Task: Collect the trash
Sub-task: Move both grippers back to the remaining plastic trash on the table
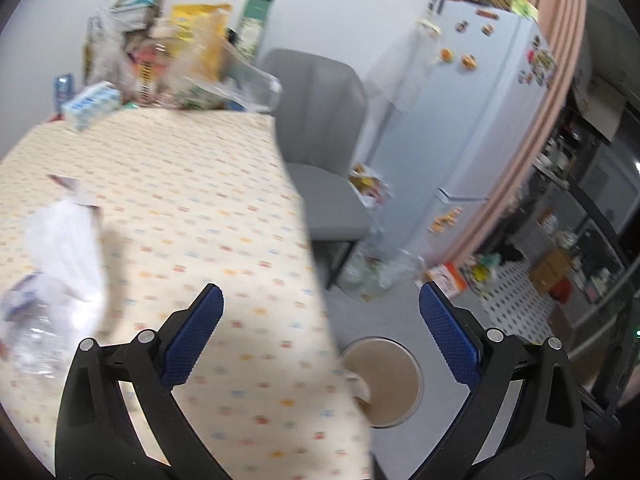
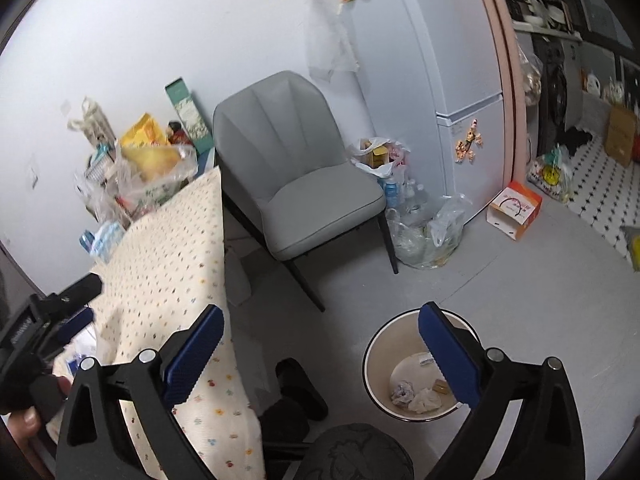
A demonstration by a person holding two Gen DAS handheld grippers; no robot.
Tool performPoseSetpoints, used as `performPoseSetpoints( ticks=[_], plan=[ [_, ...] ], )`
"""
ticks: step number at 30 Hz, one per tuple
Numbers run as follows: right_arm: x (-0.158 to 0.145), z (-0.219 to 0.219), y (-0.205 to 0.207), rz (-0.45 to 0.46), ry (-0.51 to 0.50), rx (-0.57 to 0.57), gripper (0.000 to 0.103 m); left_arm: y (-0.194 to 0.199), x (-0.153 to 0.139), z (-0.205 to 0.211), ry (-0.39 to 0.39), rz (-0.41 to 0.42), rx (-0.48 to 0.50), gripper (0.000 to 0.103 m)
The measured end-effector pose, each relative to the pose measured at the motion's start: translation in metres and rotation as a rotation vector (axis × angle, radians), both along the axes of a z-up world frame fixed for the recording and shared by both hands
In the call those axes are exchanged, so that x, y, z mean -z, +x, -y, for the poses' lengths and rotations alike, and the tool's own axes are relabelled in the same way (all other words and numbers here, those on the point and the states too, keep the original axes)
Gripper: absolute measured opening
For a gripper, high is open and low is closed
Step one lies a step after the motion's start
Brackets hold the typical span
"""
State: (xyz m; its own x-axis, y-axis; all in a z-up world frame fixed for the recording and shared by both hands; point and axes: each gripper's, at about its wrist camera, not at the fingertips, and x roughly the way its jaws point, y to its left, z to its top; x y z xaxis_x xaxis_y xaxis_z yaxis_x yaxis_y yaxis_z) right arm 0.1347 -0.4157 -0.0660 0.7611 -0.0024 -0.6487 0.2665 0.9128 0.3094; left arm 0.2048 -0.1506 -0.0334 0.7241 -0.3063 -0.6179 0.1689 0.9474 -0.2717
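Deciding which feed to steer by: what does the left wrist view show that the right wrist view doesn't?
Only the left wrist view: the white crumpled trash and a clear plastic bottle lying on the table, and the fridge top.

Only the right wrist view: inside the bin, crumpled tissues at the bottom; the orange-and-white box on the floor; the left claw over the table.

Both: the patterned tablecloth, grey chair, fridge, bin, and an open, empty claw, left and right.

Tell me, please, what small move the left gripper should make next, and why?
Probably swing the left gripper left toward the crumpled plastic bottle on the table: its jaws are open and empty, and the trash bin already holds scraps.
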Motion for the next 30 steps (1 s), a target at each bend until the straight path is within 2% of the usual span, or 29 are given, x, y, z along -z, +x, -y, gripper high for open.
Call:
performPoseSetpoints(
  ticks=[5,10,15,18,26,30],
  plan=[
    [-0.014,-0.038,0.002,0.057,0.008,-0.100,0.095,-0.011,-0.006,-0.038,0.017,0.024,-0.063,0.097],
    [-0.021,-0.070,0.004,0.068,-0.016,-0.168,0.095,-0.031,-0.015,-0.071,0.032,0.081,-0.127,0.097],
    [-0.025,-0.097,0.003,0.068,-0.007,-0.223,0.093,-0.045,-0.023,-0.103,-0.005,0.112,-0.155,0.097],
    [-0.028,-0.110,0.003,0.077,-0.005,-0.263,0.095,-0.058,-0.026,-0.123,-0.038,0.145,-0.137,0.097],
    [-0.031,-0.154,0.000,0.097,-0.038,-0.324,0.096,-0.077,-0.026,-0.165,-0.044,0.151,-0.163,0.097],
    [-0.033,-0.175,0.003,0.101,-0.043,-0.356,0.096,-0.084,-0.025,-0.192,-0.056,0.150,-0.208,0.097]
  ],
)
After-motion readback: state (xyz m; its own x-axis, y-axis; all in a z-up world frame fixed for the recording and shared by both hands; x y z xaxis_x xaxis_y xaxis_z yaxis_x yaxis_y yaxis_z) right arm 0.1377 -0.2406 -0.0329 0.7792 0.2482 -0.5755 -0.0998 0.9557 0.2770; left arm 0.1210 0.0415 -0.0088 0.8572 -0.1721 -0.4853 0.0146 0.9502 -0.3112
